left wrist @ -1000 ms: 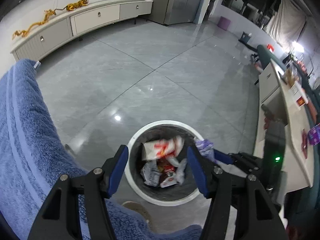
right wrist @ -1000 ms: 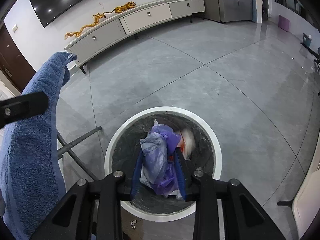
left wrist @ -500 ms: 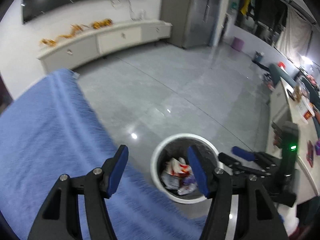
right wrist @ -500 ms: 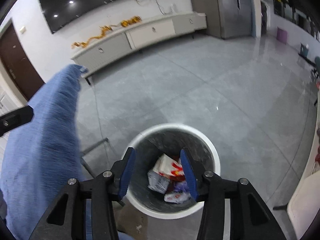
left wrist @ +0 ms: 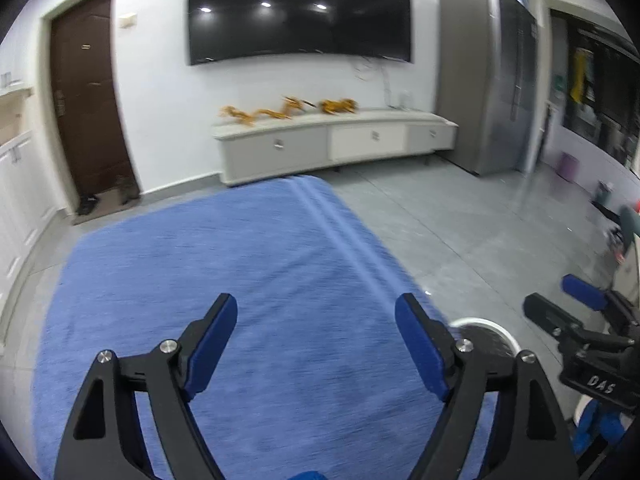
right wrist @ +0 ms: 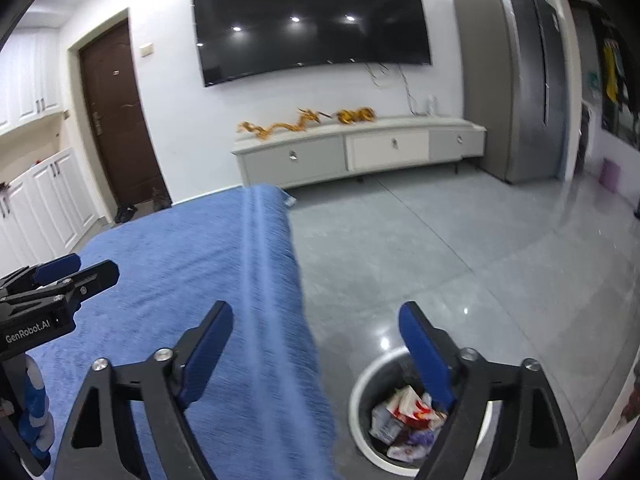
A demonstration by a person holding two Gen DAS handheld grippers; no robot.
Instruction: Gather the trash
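A round white-rimmed trash bin point(right wrist: 362, 392) stands on the grey floor at the lower right of the right wrist view. It holds crumpled wrappers and a purple bag point(right wrist: 404, 420). Only its rim point(left wrist: 480, 322) shows in the left wrist view. My left gripper point(left wrist: 316, 346) is open and empty above a blue towel-covered table point(left wrist: 240, 280). My right gripper point(right wrist: 316, 350) is open and empty, over the table's right edge and the bin. Each gripper shows in the other's view: the right gripper point(left wrist: 580, 300) and the left gripper point(right wrist: 60, 272).
The blue towel-covered table point(right wrist: 180, 260) fills the left and middle. A low white TV cabinet point(right wrist: 360, 152) with gold ornaments stands at the far wall under a wall TV point(right wrist: 312, 20). A brown door point(right wrist: 116, 120) is at the left, a grey fridge point(right wrist: 520, 80) at the right.
My right gripper opened and let the purple bag fall into the bin. Both grippers lifted and tilted up from the bin toward the table and the far wall.
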